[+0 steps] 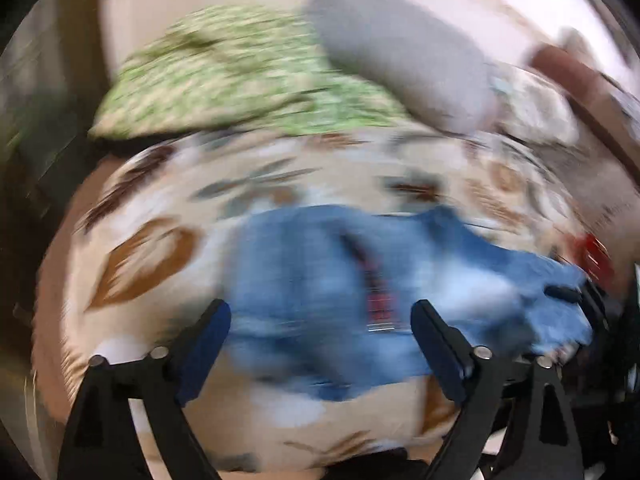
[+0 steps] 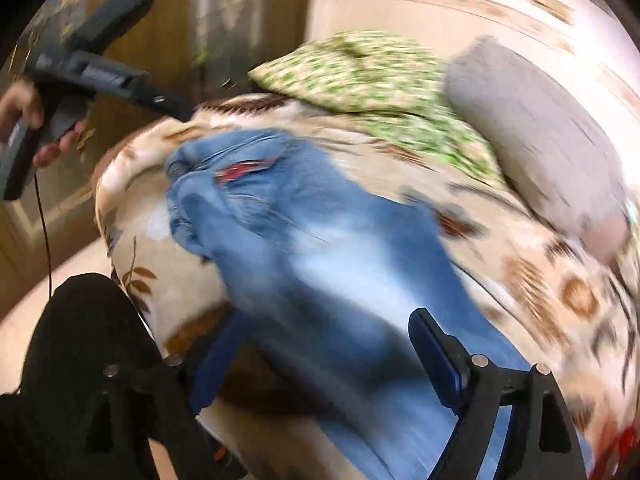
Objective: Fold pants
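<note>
Both grippers, left gripper [image 1: 320, 344] and right gripper [image 2: 320, 356], hover spread and empty over the jeans [image 2: 320, 248] on the bed [image 2: 540, 280]; between folds, next needs a fresh grasp.

hand-held gripper [image 1: 320, 324]: black frame | blue pads | silver screws | thin black cable [image 2: 43, 216]

Both shots are pretty smeared with motion blur, worst on the jeans [image 1: 320, 272] and the floral bedspread [image 1: 168, 200]. Only the gripper fingers [image 1: 440, 344] stay crisp. Lighting is soft, warm and even indoors, no hard shadows. The wall at the top blows out to near white. Heavy fisheye bending, with black corners around the edges.
</note>
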{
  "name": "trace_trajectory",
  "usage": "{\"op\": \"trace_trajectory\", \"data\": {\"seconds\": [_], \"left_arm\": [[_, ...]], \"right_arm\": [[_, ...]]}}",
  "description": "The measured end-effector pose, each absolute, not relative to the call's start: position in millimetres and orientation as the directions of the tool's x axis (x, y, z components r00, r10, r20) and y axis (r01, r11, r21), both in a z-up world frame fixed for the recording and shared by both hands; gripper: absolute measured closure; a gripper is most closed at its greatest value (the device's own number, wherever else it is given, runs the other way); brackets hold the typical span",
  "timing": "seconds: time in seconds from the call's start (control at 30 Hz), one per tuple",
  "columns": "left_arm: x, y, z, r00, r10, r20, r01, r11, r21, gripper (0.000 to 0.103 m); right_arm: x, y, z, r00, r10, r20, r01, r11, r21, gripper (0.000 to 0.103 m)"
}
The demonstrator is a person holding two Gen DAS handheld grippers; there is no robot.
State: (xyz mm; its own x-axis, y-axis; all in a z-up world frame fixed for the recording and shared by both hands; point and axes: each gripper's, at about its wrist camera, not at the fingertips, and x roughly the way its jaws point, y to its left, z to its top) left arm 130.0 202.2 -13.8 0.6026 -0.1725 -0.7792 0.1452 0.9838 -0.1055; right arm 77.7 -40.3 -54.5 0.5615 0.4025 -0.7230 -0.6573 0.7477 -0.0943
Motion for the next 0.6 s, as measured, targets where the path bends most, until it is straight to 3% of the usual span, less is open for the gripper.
{"op": "trace_trajectory", "data": {"seconds": [0.2, 0.4, 0.6], "left_arm": [[146, 82, -16, 0.508, -0.337, -0.793, 0.462, 0.883, -0.079, 0.010], [156, -55, -13, 0.374, -0.516, -0.771, 0.756, 0.651, -0.068, 0.010], [154, -176, -28, 0.263, -0.535, -0.803, 0.915, 0.402, 0.032, 0.010]], "right_arm": [[80, -174, -35, 0.591, 0.285, -0.755, -0.428, 0.904, 0.006, 0.017], [73, -284, -44, 0.560, 0.219, -0.799, -0.165, 0.975, 0.152, 0.017], [48, -332, -79, 0.509, 0.209, -0.835, -0.006, 0.971, 0.239, 0.017]]}}
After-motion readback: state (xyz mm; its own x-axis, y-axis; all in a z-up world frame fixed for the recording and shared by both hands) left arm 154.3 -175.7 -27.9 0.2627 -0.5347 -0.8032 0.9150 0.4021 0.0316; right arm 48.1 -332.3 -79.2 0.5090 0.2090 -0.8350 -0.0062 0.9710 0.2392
